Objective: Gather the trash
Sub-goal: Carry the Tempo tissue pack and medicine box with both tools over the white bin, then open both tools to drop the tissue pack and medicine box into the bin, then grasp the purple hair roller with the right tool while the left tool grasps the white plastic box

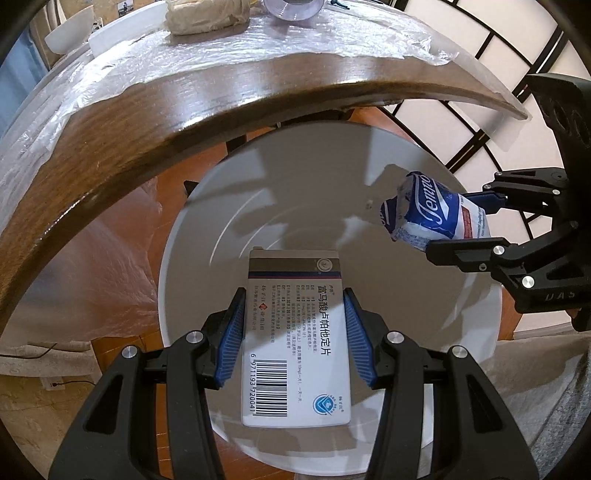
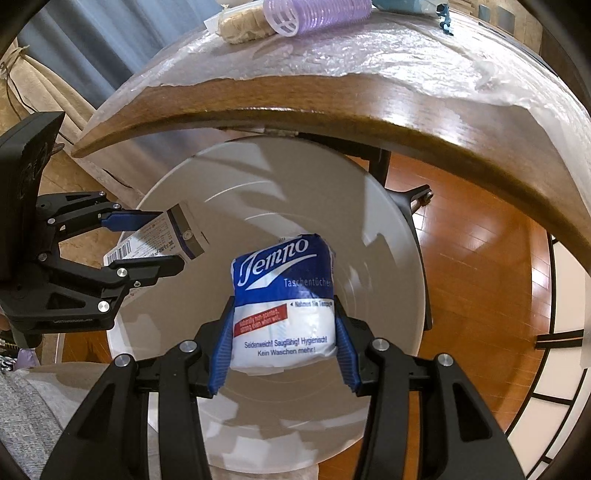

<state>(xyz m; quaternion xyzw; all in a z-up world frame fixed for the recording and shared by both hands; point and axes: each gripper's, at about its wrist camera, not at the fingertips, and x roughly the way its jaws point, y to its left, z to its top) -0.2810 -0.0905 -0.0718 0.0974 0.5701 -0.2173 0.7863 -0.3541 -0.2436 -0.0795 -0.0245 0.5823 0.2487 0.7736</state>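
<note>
My left gripper (image 1: 294, 314) is shut on a white medicine box (image 1: 295, 343) with a barcode and holds it over the white round bin (image 1: 192, 229) below the table edge. My right gripper (image 2: 283, 325) is shut on a blue and white Tempo tissue pack (image 2: 283, 299) and holds it over the same bin (image 2: 384, 236). In the left wrist view the right gripper (image 1: 458, 221) holds the tissue pack (image 1: 432, 208) at the right. In the right wrist view the left gripper (image 2: 166, 240) holds the box (image 2: 162, 236) at the left.
A wooden table (image 1: 155, 122) covered with clear plastic curves above the bin; it also shows in the right wrist view (image 2: 369, 107). On it lie a beige bundle (image 1: 207, 16), a purple hair roller (image 2: 314, 13) and a white dish (image 1: 70, 31). Orange wood floor (image 2: 480, 266) lies below.
</note>
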